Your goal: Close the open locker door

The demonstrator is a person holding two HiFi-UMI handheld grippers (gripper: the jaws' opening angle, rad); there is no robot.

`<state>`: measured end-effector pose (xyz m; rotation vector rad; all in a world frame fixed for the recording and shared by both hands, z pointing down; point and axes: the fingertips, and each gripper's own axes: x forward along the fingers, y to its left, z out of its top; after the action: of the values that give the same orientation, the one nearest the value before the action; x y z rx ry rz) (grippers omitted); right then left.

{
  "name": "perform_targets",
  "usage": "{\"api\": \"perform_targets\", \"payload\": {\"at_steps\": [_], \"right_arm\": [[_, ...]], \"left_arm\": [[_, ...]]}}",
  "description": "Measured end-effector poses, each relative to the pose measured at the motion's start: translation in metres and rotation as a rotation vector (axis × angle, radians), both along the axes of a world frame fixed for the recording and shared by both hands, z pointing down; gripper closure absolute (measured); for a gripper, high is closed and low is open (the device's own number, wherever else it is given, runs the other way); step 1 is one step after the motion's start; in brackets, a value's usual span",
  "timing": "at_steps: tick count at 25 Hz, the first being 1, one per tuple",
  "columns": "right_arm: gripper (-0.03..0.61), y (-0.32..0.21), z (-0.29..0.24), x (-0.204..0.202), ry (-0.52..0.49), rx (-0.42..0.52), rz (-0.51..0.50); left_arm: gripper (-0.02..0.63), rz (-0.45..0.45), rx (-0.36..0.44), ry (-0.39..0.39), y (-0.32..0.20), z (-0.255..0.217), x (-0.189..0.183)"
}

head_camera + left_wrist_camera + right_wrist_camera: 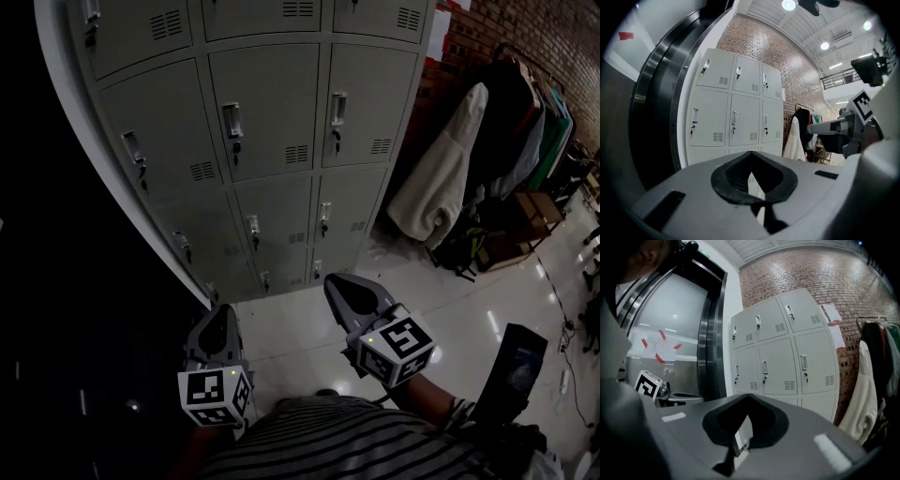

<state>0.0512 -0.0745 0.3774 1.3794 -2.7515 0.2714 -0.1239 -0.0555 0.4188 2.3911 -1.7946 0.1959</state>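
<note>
A bank of grey lockers [272, 122] stands ahead, with its lower rows reaching down to the floor. Every door I can see lies flush with its frame, each with a handle and a key; no door stands ajar in any view. My left gripper [223, 317] is held low at the lockers' left end, jaws together and empty. My right gripper [337, 283] hovers beside it, short of the bottom doors, also shut on nothing. The lockers [733, 115] fill the left gripper view, with the right gripper [824, 129] at its right. In the right gripper view the lockers [780, 357] stand straight ahead.
A clothes rack with a white coat [439, 183] and dark garments stands right of the lockers against a brick wall [487, 28]. Boxes and bags lie under it. A dark metal door frame [711, 333] borders the lockers' left. A black object [517, 361] sits on the glossy floor.
</note>
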Motion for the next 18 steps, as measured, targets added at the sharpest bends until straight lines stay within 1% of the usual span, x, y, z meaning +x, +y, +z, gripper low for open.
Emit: {"api": "perform_targets", "payload": {"at_steps": [5, 9, 18], "right_arm": [[0.578, 0.004, 0.006, -0.014, 0.027, -0.016, -0.038], [0.578, 0.009, 0.008, -0.020, 0.048, -0.010, -0.064], [0.578, 0.013, 0.007, -0.026, 0.046, -0.011, -0.080]], "left_arm": [[0.609, -0.003, -0.006, 0.002, 0.003, 0.000, -0.006], [0.609, -0.003, -0.011, 0.004, 0.007, 0.003, -0.004], [0.609, 0.003, -0.012, 0.003, 0.010, 0.005, -0.003]]}}
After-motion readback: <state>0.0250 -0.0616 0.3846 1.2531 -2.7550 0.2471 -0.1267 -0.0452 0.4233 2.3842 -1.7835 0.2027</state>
